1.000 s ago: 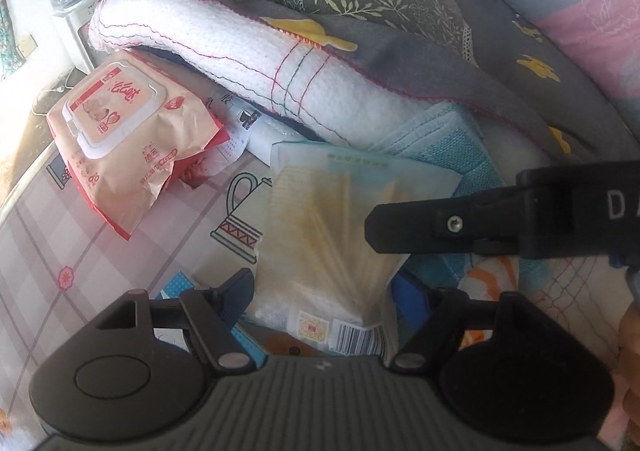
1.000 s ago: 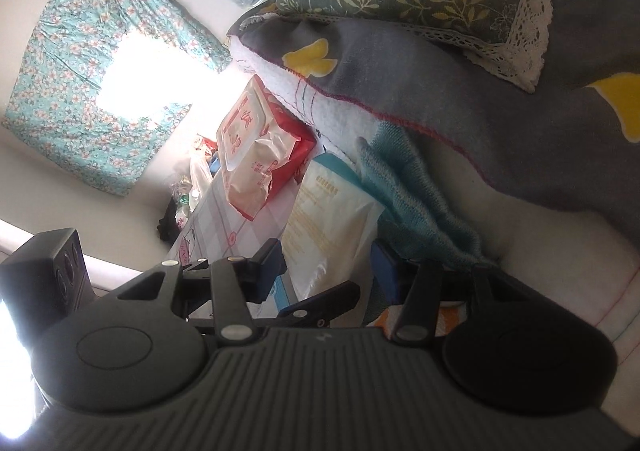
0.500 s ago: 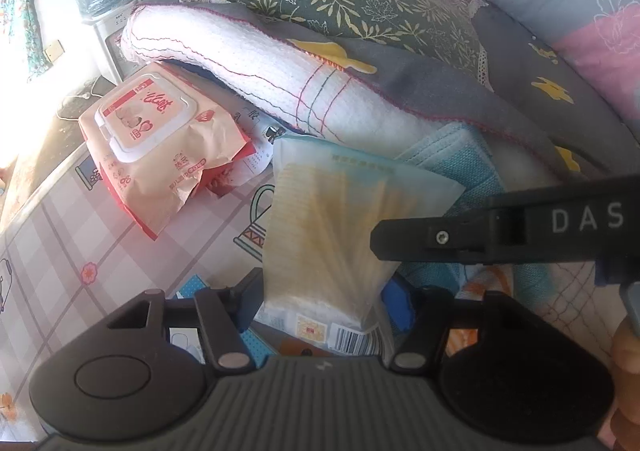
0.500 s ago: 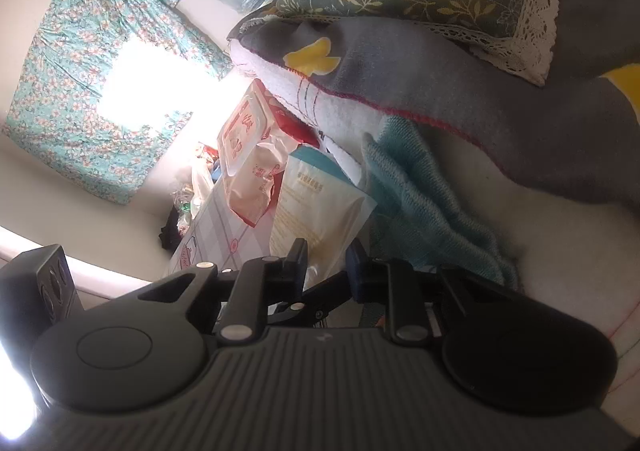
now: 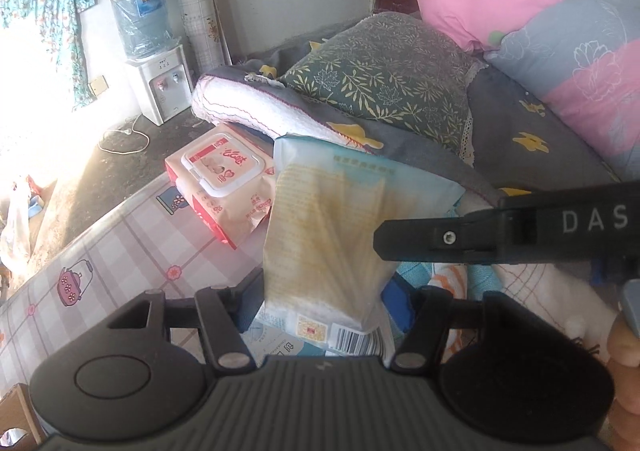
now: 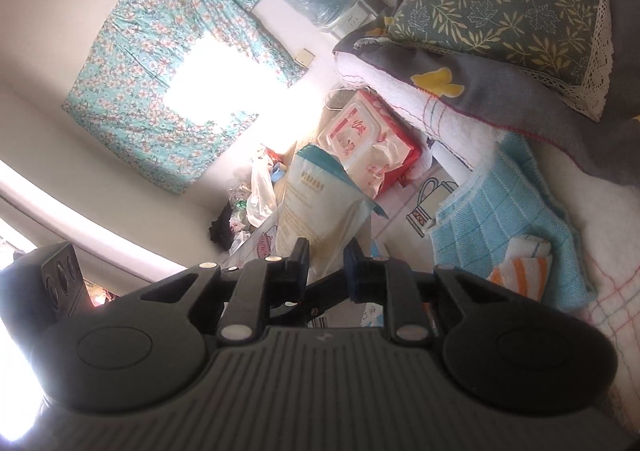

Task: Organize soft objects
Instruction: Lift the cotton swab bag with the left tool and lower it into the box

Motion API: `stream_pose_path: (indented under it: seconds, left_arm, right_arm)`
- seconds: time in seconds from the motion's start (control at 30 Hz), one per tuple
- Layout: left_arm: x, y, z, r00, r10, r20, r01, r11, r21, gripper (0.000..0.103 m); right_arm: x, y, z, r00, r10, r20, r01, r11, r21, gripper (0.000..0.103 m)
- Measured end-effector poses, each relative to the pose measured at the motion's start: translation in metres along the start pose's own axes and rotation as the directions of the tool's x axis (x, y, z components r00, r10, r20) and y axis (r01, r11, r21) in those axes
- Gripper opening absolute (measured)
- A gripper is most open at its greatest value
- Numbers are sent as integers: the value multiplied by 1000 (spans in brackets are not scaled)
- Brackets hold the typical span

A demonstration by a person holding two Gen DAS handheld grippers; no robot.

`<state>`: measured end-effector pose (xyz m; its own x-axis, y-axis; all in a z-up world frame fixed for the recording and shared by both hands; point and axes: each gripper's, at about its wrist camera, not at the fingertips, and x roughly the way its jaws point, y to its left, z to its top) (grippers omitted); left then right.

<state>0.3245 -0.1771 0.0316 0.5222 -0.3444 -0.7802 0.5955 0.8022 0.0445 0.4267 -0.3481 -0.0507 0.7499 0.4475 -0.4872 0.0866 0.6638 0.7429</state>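
left tool (image 5: 326,301): fingers set wide apart on either side of the pale packet's lower end; whether the pads press it cannot be told.
right tool (image 6: 326,265): fingers drawn close together, pinching the pale packet by its lower part; in the left wrist view one finger (image 5: 440,239) crosses in front of the packet from the right.
pale packet (image 5: 332,227): soft yellow-and-white plastic pack with a barcode at its bottom, held upright and lifted off the bed.
wipes pack (image 5: 224,187): pink with a white flip lid, lying on the checked sheet (image 5: 120,251) near the bed's edge, just under the rolled white blanket (image 5: 256,111).
blue cloth (image 6: 504,219): folded on the bed, an orange-striped cloth (image 6: 524,267) lying on it.
leaf pillow (image 5: 384,79): on the grey cover, beyond the blanket.
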Motion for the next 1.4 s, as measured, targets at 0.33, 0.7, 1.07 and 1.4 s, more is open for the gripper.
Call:
stream_pose_path:
  seconds: [0.33, 0.7, 1.07, 1.4]
  left_arm:
    - [-111, 34, -42, 990, 105, 94, -94, 989, -116, 64]
    - [-187, 109, -127, 956, 294, 14, -276, 912, -303, 64]
    - [-173, 209, -208, 916, 345, -206, -402, 780, -480, 64]
    - [-104, 282, -232, 891, 300, -341, -451, 668, -592, 65]
  right_arm:
    - [-41, 93, -41, 991, 128, -27, -130, 982, -139, 17]
    - [-15, 211, -130, 941, 227, -250, -287, 928, -237, 17]
    - [101, 280, -213, 830, 146, -539, -312, 922, -230, 17]
    - [206, 310, -233, 818, -56, -573, -213, 895, -393, 20]
